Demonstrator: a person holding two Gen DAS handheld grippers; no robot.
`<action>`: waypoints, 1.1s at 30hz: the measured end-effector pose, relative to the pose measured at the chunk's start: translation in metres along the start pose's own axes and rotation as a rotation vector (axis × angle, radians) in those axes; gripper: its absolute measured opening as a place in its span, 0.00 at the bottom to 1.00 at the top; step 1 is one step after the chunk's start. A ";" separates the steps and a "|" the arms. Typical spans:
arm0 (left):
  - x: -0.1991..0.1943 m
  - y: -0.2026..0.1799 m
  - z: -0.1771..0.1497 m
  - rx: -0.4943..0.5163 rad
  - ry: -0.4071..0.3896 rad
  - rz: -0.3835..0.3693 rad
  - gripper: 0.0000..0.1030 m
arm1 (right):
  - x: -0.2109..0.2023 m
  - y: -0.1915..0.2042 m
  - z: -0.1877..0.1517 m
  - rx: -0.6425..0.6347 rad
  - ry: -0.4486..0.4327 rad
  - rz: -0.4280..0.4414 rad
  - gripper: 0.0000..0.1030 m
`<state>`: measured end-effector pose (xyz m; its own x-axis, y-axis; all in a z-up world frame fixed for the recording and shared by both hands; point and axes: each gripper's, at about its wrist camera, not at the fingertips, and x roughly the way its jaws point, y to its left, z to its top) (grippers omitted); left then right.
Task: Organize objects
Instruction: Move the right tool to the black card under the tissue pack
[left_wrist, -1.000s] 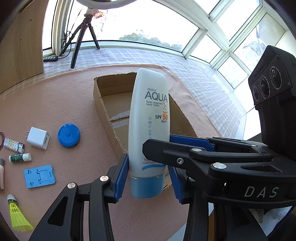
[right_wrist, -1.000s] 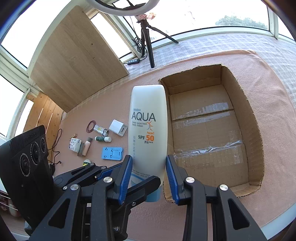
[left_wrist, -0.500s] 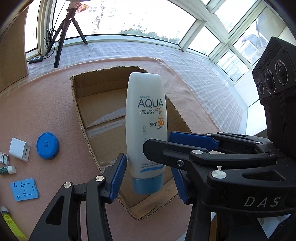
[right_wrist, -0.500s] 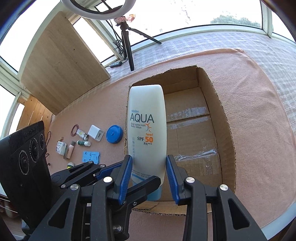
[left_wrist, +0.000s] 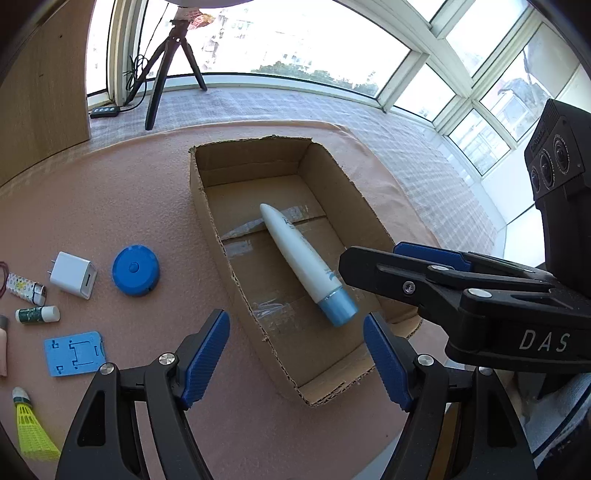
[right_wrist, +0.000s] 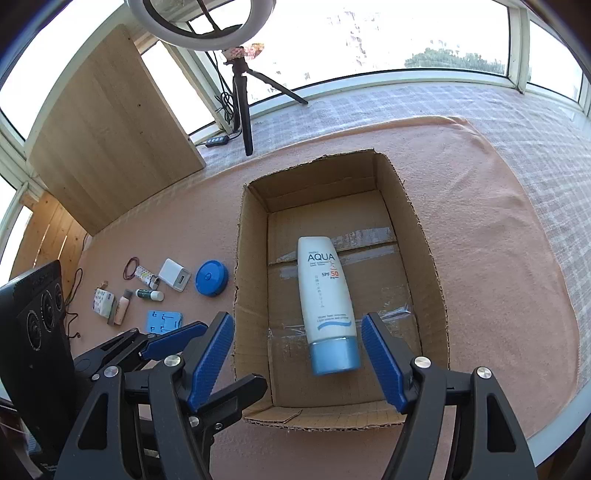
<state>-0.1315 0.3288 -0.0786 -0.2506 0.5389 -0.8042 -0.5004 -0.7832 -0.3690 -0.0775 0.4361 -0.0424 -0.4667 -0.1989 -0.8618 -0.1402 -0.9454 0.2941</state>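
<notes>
Both my left tongs (left_wrist: 295, 354) and right tongs (right_wrist: 297, 356), just opening, stand empty above the sunscreen tube (right_wrist: 327, 299) lying in the cardboard box (right_wrist: 428, 266); it looks light, smooth and squeezable, best gripped across its firmer blue cap (right_wrist: 335, 355).

Both wrist cameras look steeply down into the box (left_wrist: 207, 206) (right_wrist: 428, 258) from near, left camera from its left.

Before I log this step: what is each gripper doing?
Left gripper: open, holding nothing.
Right gripper: open, jaws just widened; sunscreen tube lies free in the box.
</notes>
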 end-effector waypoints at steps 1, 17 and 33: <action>-0.005 0.004 -0.002 -0.004 -0.006 0.007 0.76 | -0.001 0.004 0.000 -0.009 -0.002 0.003 0.66; -0.103 0.093 -0.050 -0.137 -0.100 0.147 0.76 | 0.019 0.100 -0.008 -0.209 -0.047 0.106 0.66; -0.188 0.217 -0.169 -0.407 -0.133 0.280 0.76 | 0.089 0.270 -0.013 -0.583 0.160 0.226 0.66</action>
<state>-0.0534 0.0050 -0.0864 -0.4458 0.3056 -0.8414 -0.0428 -0.9461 -0.3209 -0.1457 0.1594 -0.0447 -0.2872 -0.4028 -0.8691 0.4650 -0.8518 0.2412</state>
